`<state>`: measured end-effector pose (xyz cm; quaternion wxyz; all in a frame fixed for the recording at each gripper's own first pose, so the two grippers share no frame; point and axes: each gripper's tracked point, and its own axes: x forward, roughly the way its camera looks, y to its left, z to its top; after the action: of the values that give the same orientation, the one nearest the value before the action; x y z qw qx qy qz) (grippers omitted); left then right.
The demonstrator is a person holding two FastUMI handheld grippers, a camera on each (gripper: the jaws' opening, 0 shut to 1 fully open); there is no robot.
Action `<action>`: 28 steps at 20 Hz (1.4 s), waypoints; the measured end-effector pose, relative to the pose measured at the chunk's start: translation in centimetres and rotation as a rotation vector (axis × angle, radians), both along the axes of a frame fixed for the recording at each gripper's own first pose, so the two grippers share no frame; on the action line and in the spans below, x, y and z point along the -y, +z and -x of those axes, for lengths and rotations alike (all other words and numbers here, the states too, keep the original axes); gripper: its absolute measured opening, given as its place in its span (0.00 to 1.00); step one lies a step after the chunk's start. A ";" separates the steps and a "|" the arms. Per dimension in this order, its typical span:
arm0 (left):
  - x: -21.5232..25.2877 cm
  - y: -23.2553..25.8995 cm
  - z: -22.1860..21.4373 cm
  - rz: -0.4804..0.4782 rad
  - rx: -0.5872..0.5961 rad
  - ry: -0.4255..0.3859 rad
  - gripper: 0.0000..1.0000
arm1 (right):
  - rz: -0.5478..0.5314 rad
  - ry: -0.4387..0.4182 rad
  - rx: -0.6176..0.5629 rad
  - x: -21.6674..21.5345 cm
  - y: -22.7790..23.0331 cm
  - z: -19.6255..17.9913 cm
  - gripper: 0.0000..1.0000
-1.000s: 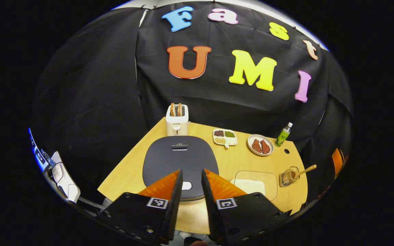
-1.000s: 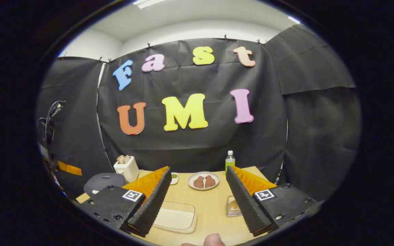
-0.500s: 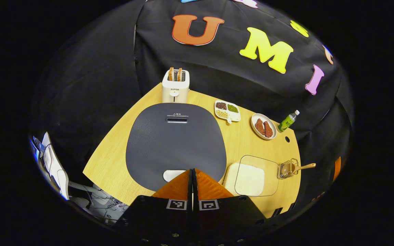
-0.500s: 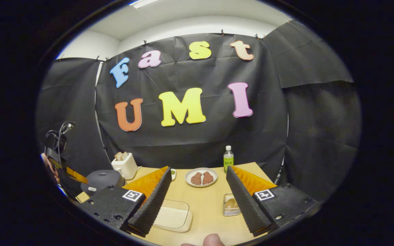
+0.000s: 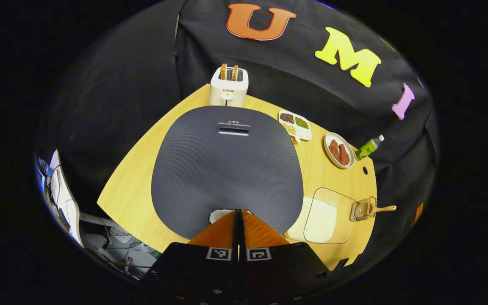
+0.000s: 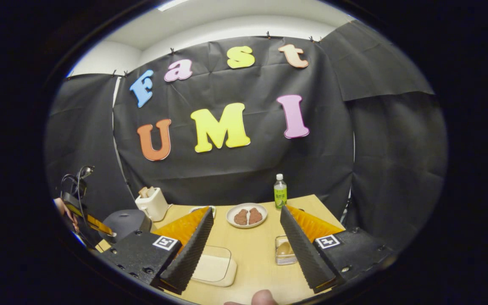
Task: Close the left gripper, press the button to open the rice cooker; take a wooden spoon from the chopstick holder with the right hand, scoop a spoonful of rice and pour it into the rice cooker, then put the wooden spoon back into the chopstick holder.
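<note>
The dark grey rice cooker (image 5: 227,165) has its lid down. My left gripper (image 5: 239,212) is shut with nothing in it, its tips at the white button (image 5: 217,214) on the lid's near edge. To the right lies a clear box of rice (image 5: 326,215), and beyond it a wire chopstick holder (image 5: 361,209) with the wooden spoon (image 5: 381,208) sticking out. In the right gripper view my right gripper (image 6: 246,220) is open above the table, the rice box (image 6: 214,267) lower left and the holder (image 6: 283,250) by its right finger. The cooker (image 6: 125,221) and the left gripper (image 6: 87,218) stand far left.
A white toaster (image 5: 228,87) with bread stands behind the cooker. A divided dish of beans (image 5: 295,124), a plate with two brown pieces (image 5: 339,150) and a green bottle (image 5: 369,146) line the back of the wooden table (image 5: 129,199). Cables hang off the table's left.
My left gripper went from open to shut and came down toward the cooker's button. The right gripper has drifted slightly while staying open.
</note>
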<state>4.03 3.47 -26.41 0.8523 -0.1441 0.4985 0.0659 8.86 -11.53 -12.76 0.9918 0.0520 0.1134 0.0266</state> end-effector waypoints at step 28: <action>1.0 19.5 -5.6 -0.097 0.775 0.058 0.08 | 0.105 0.041 0.072 -0.8 3.7 1.0 1.00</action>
<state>9.64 2.48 -6.87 0.9809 -0.1321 0.1318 0.0542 7.86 -10.77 -9.02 0.9959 -0.0035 0.0798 0.0426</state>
